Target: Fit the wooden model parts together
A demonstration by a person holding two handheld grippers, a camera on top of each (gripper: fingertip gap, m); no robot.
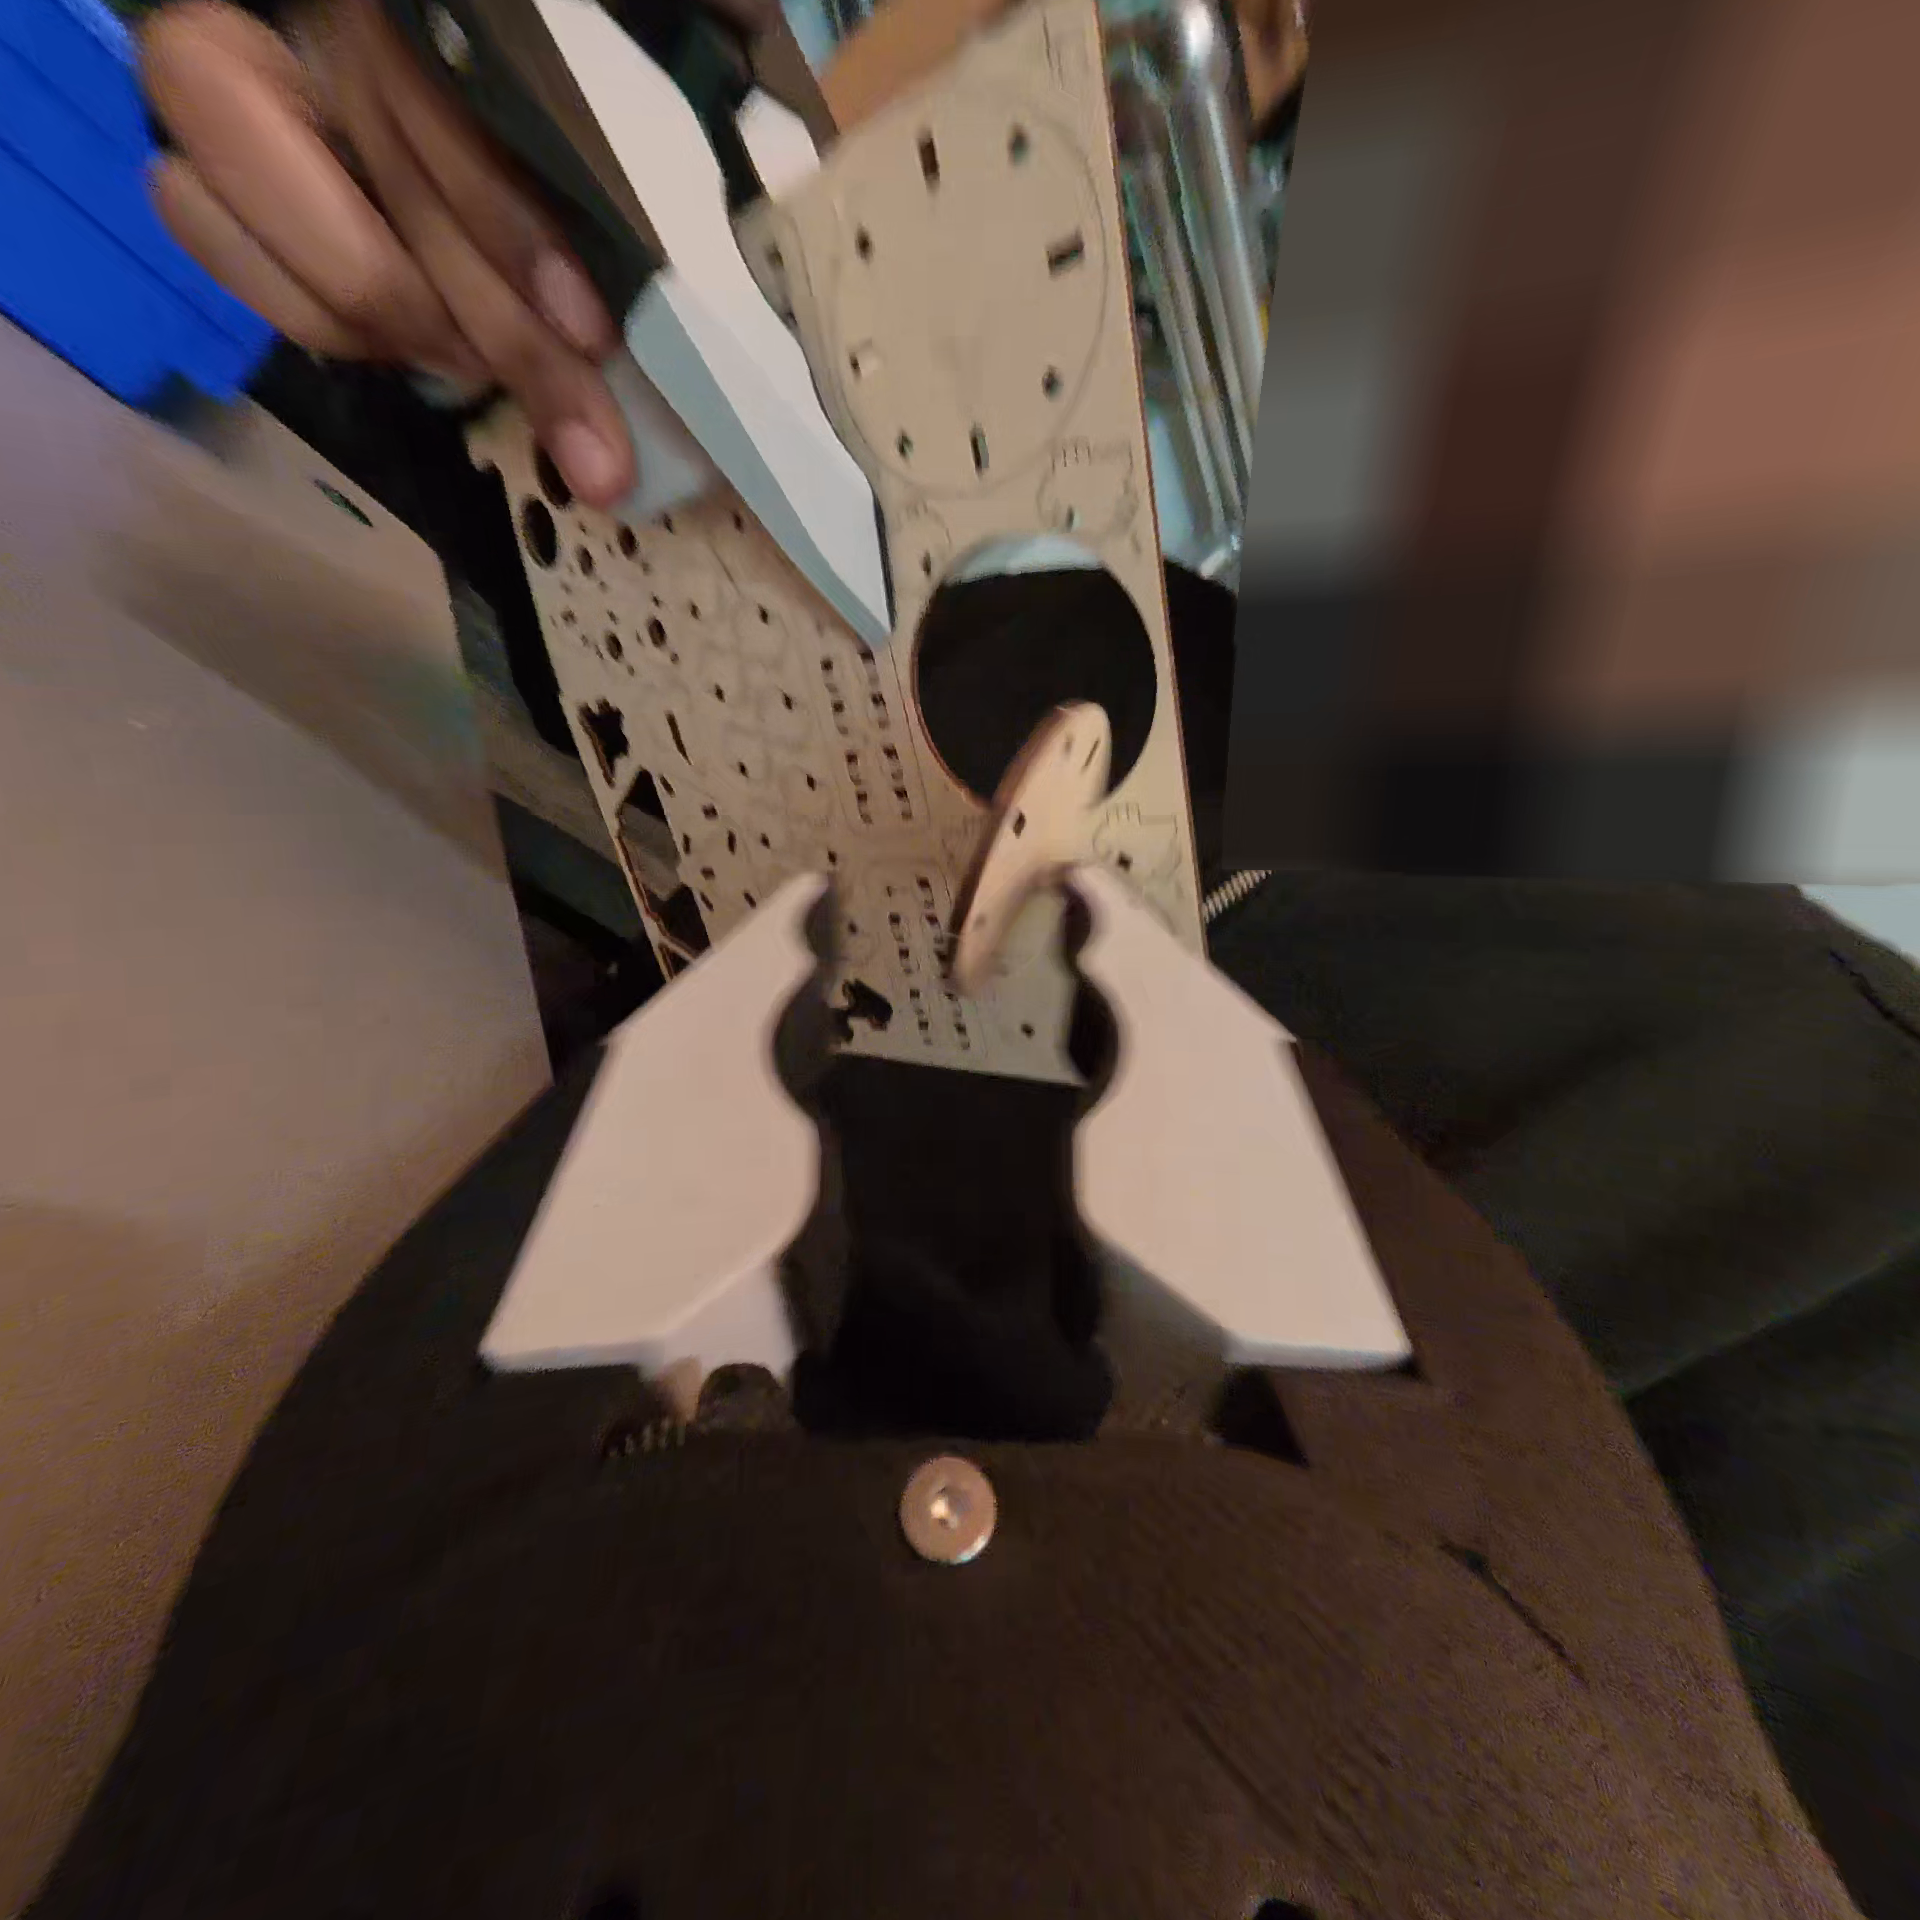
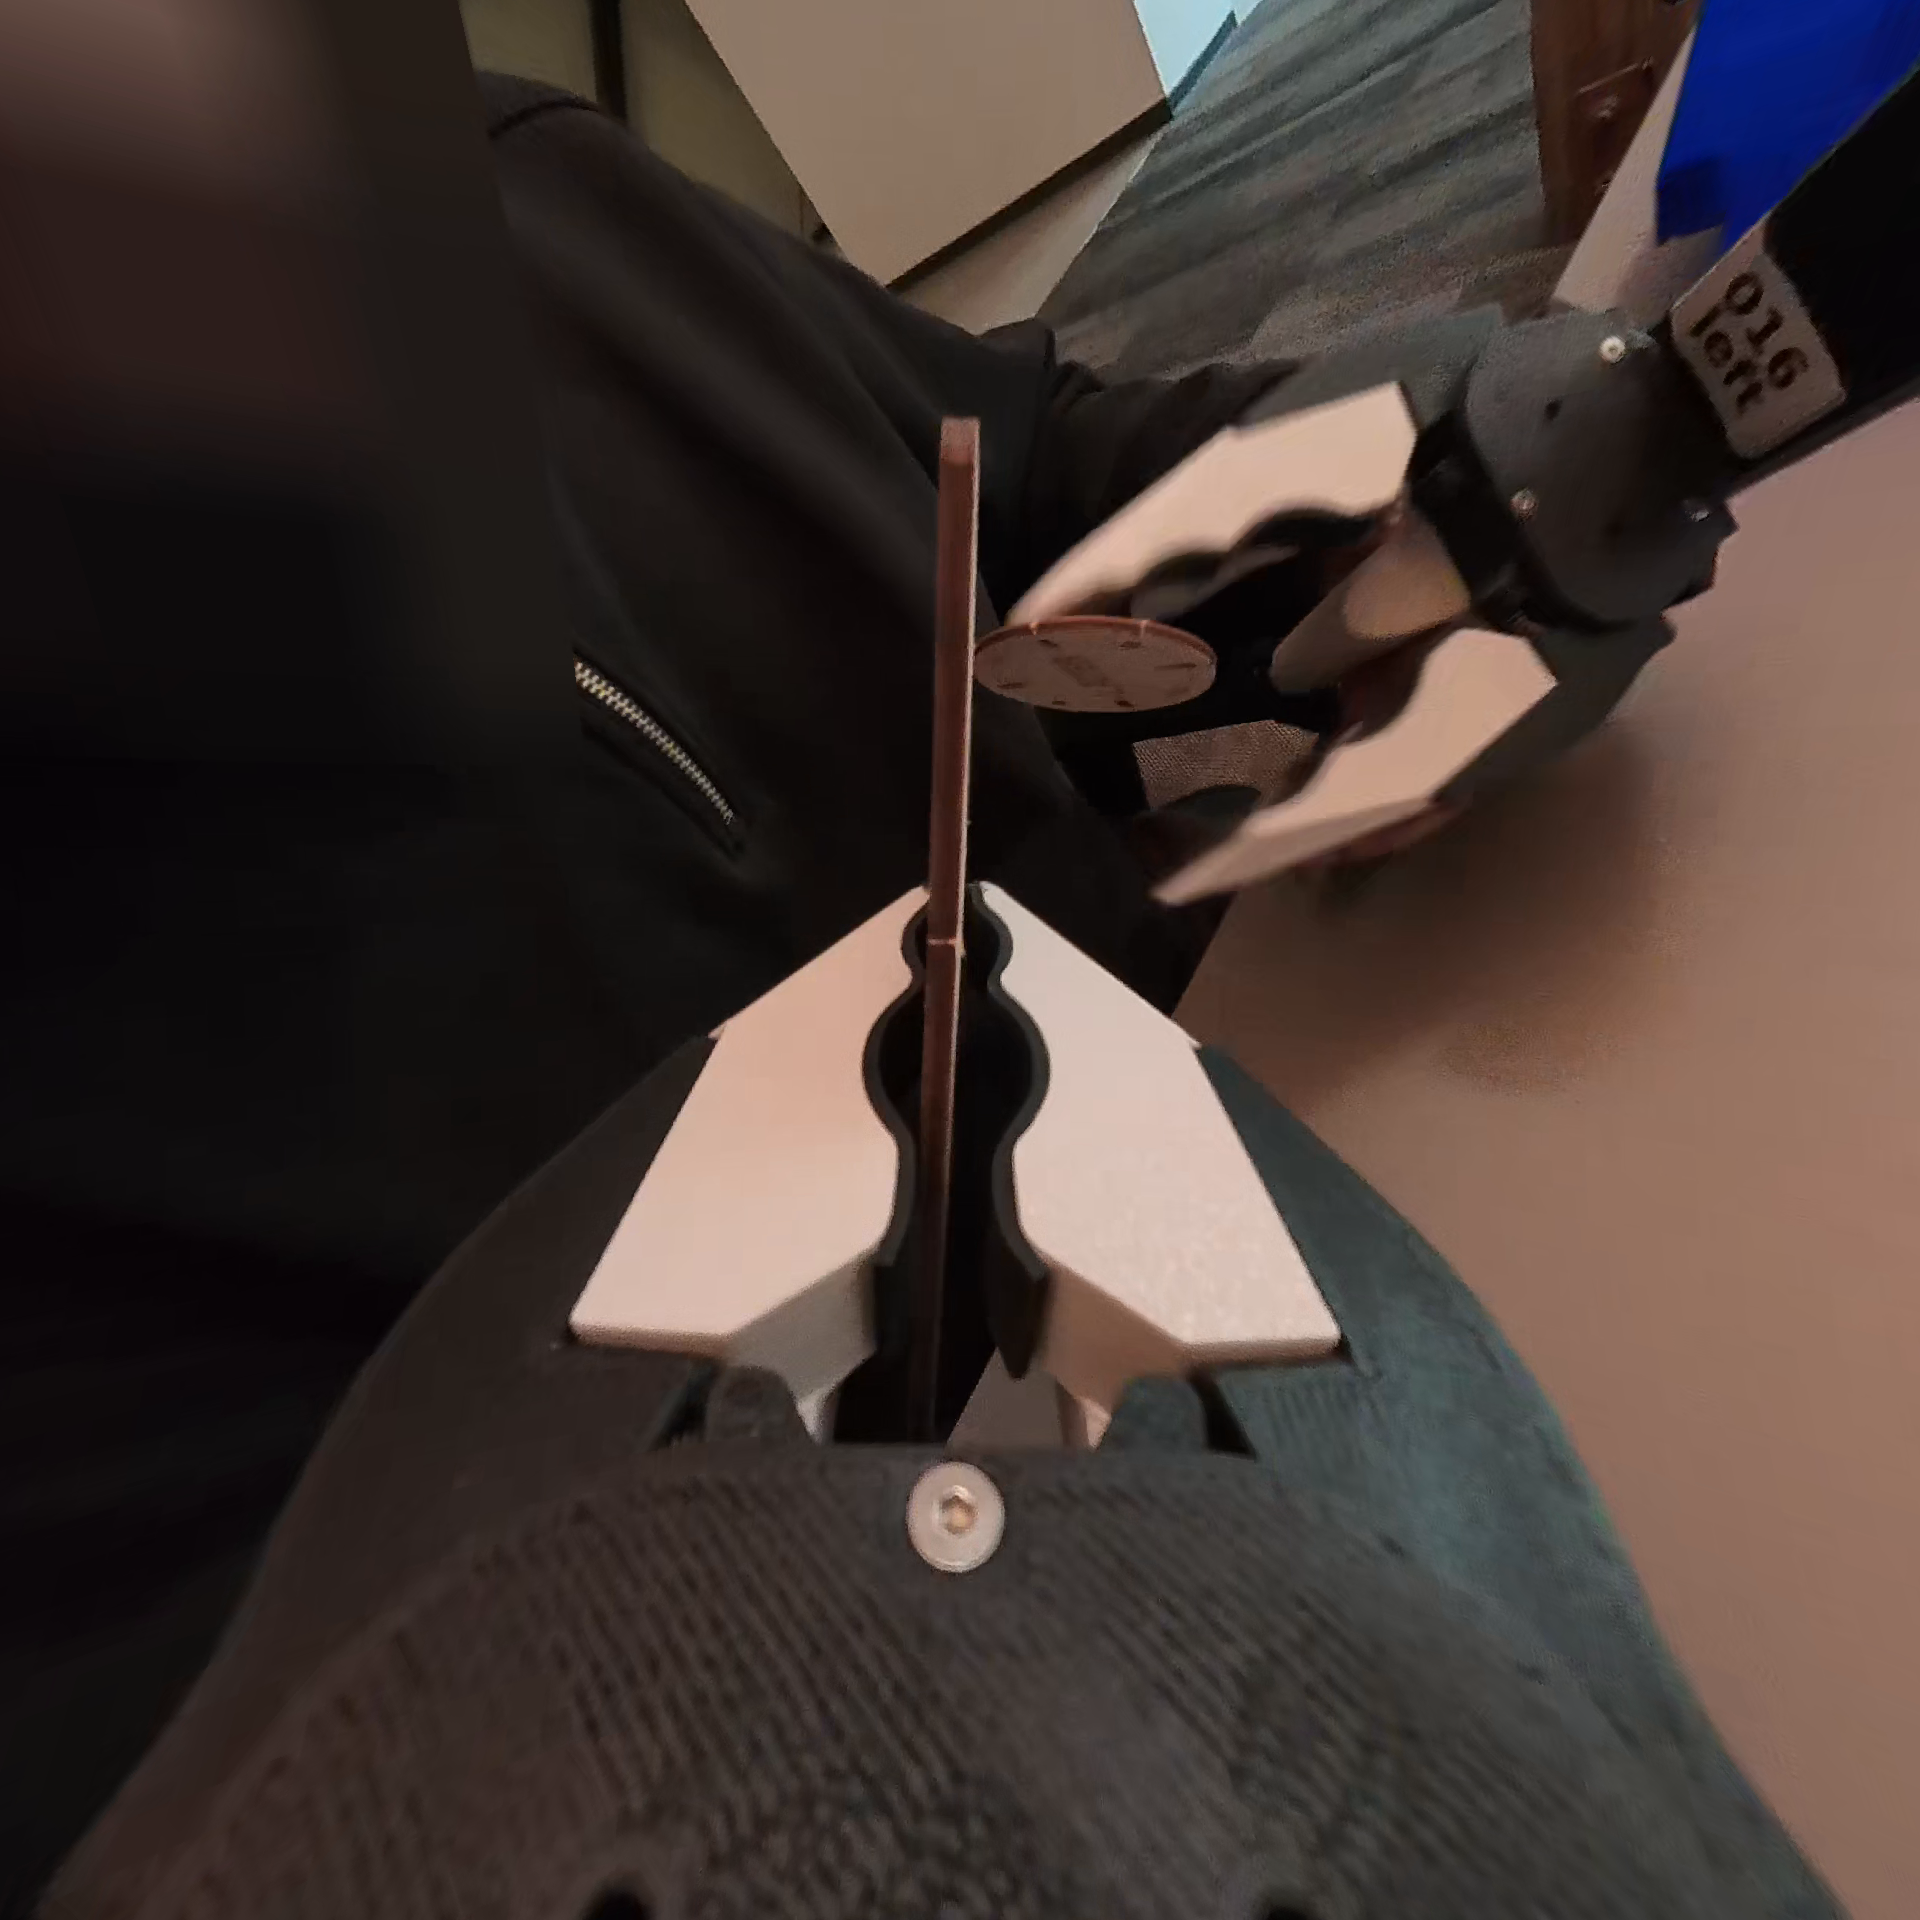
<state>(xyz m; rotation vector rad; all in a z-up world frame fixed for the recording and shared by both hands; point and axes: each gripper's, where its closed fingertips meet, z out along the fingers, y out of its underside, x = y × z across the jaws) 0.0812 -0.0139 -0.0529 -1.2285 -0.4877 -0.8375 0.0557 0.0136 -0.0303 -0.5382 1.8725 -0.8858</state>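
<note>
Plywood sheet (image 1: 997,436), laser-cut with slots and a large round hole, shows its broad face only in the left wrist view; the right wrist view sees it edge-on (image 2: 956,665), pinched between the right gripper's (image 2: 961,904) closed fingertips. A round wooden disc (image 1: 1023,842) hangs loose beside the hole, against one fingertip of the left gripper (image 1: 945,899), whose jaws stand wide and grip nothing. Motion blur smears the disc and a hand (image 1: 395,239). No containers appear.
</note>
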